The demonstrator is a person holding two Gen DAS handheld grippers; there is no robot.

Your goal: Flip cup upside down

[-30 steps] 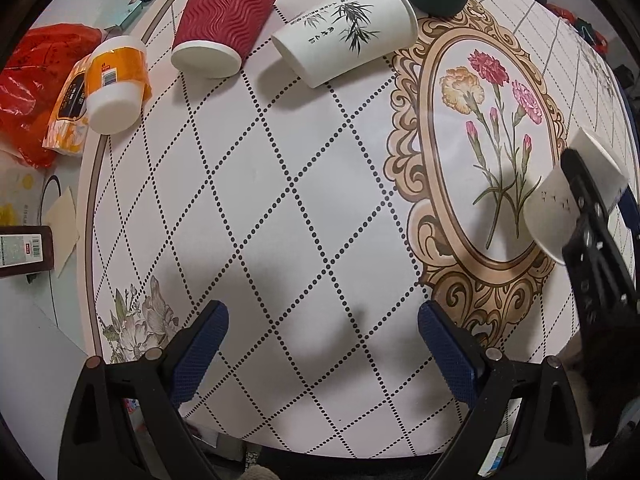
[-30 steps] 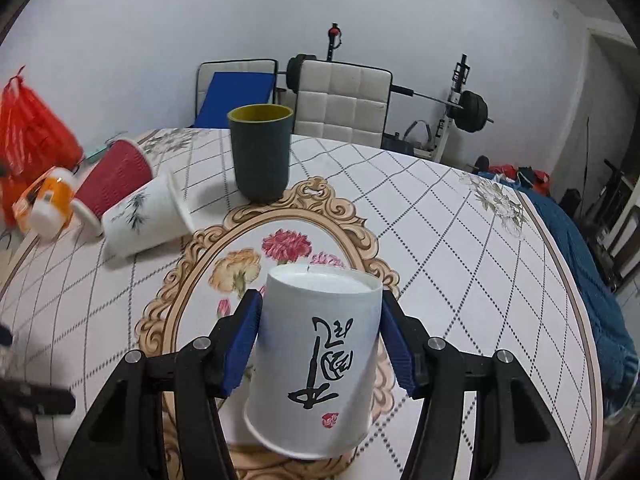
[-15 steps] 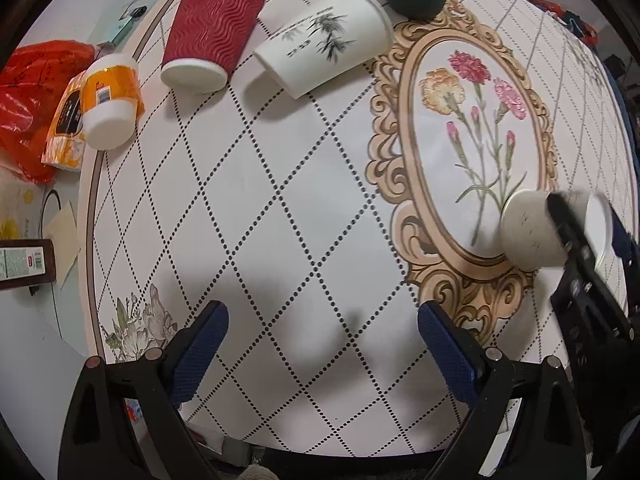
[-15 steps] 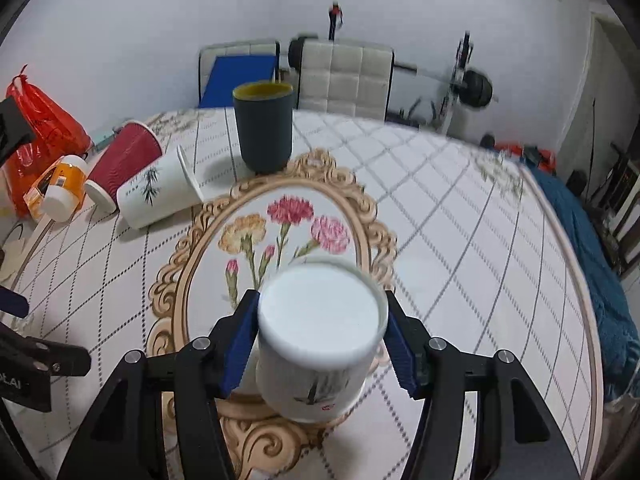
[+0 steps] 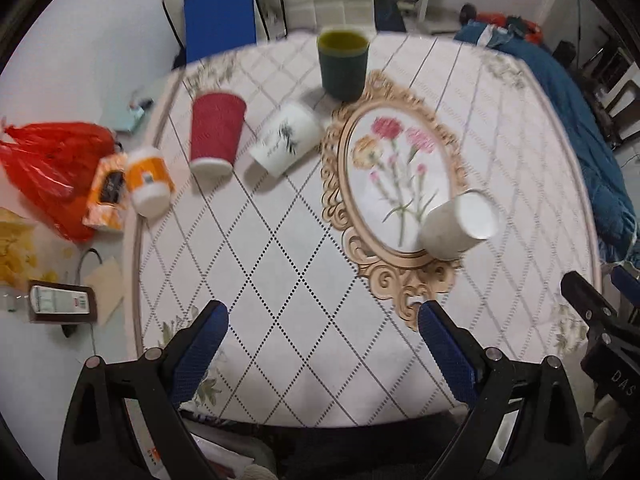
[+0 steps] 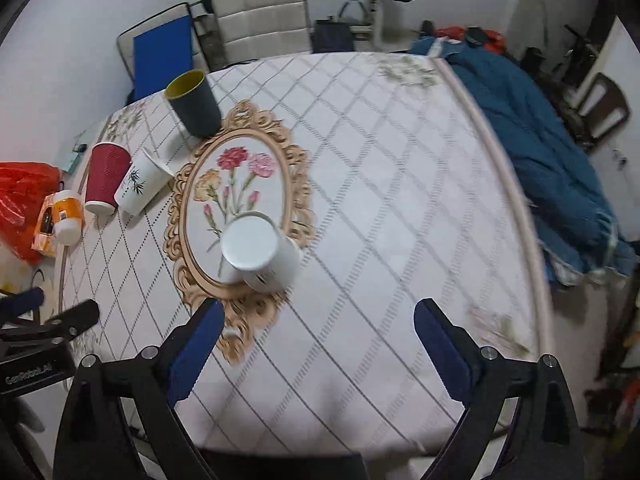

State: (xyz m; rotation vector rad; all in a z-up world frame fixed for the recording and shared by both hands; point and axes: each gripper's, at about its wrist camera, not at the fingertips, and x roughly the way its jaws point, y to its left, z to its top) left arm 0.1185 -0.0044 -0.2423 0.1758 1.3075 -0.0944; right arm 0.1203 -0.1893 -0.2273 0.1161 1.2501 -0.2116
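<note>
White cup point(image 6: 260, 252) inverted, print mostly hidden; both tools gaping, empty

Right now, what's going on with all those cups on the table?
A person holding a gripper in each hand is turning a cup upside down. The white paper cup stands bottom-up on the flower picture of the tablecloth. The right gripper is open and clear of it, and the left gripper is open and holds nothing. A red cup and a bamboo-print cup lie on their sides, and a dark green cup stands upright.
</note>
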